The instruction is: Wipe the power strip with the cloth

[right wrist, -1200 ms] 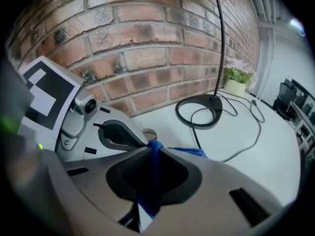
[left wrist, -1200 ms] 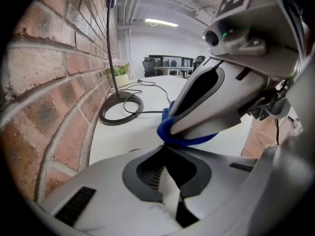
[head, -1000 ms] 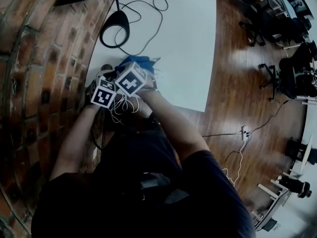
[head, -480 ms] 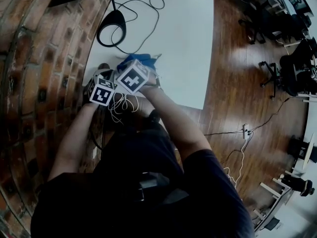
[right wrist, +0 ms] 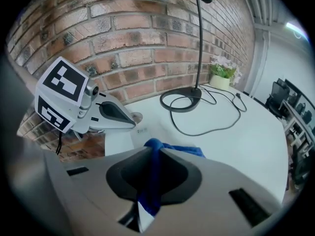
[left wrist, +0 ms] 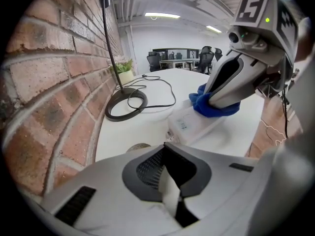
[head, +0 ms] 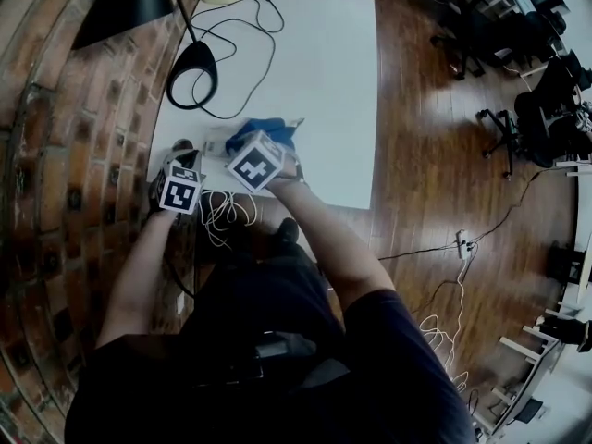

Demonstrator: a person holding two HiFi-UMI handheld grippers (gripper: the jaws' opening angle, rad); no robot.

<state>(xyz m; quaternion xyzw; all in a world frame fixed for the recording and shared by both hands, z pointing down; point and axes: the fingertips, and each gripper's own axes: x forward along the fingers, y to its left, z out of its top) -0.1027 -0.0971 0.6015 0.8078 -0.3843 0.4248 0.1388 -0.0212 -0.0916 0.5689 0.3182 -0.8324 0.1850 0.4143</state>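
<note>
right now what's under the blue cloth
The white power strip lies under the blue cloth, which the right gripper pinches. One end of the strip shows bare on the table; the stretch beneath the cloth is covered.

Blue cloth (head: pixel 262 129), white power strip (left wrist: pixel 197 127), white table (head: pixel 324 81), red-brown brick wall (right wrist: pixel 123 38) with pale mortar, black lamp base (head: pixel 192 61)
</note>
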